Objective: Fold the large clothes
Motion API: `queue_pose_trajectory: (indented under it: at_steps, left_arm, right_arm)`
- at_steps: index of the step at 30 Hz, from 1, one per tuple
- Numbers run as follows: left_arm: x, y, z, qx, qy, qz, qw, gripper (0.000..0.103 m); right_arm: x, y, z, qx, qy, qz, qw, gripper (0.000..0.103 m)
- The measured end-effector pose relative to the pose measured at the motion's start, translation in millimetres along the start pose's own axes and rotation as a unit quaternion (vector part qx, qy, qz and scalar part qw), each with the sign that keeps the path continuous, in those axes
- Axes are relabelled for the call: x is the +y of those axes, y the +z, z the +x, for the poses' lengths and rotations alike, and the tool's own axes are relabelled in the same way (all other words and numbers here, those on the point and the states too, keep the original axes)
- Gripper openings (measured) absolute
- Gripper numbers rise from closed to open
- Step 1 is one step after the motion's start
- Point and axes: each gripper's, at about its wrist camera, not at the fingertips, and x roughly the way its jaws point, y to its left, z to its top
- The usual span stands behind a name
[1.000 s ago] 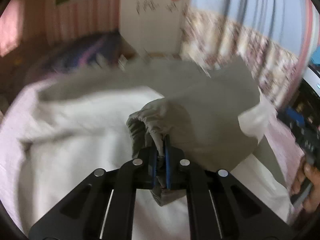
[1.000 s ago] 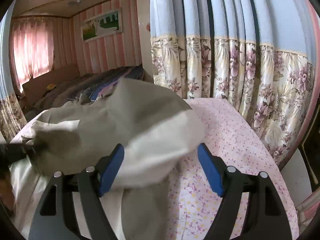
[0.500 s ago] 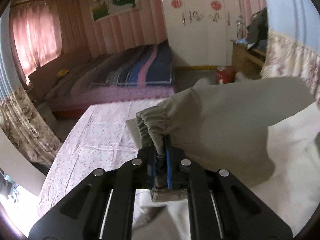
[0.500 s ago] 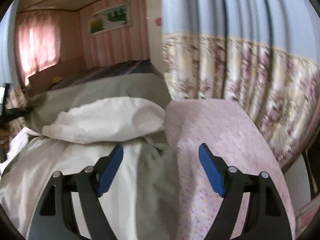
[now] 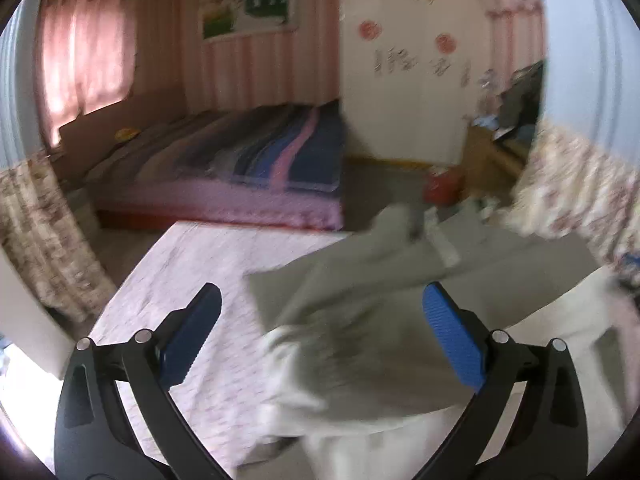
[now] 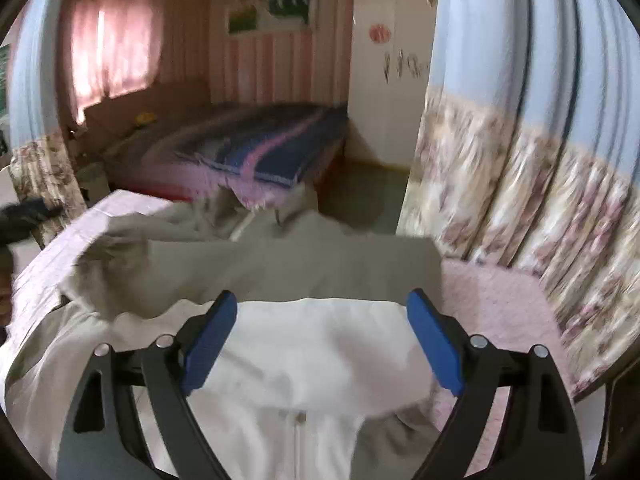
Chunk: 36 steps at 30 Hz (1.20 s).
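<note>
Grey-and-white jacket [image 6: 320, 272] spread on pink floral bedsheet [image 6: 492, 296], sleeve folded across.

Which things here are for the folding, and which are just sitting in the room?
For the folding:
- jacket
- flowery sheet it lies on
- left gripper, jaws opening, nothing gripped
- right gripper, jaws opening, nothing gripped

Just sitting around:
- bed
- curtain
- wardrobe
- wall picture
</note>
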Motion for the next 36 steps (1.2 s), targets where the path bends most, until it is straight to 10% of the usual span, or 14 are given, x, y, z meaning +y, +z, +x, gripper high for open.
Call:
queue_pose_trajectory:
  at_steps: [7,12,20,28,36]
  left_arm:
    - [-85,-8,62,0.051,-0.061,0.061,0.9950,0.100]
    - [-81,-58,145,0.137,-0.009,0.037,0.9899,0.100]
    - [-56,-62,164,0.141,0.030,0.039,0.9888,0.087]
    - [-51,-59,152,0.140,-0.014,0.041,0.9891,0.095]
    - [-13,-77,32,0.091,-0.068,0.055,0.9920,0.100]
  right_arm:
    - [3,-8,80,0.055,-0.003,0.032,0.998,0.096]
    - [20,-21,110,0.073,-0.044,-0.018,0.996,0.102]
    - [-12,-24,138,0.105,-0.045,0.018,0.993,0.102]
    - [-17,-31,102,0.055,-0.027,0.036,0.997,0.101]
    - [-30,-77,-16,0.022,0.007,0.041,0.999,0.101]
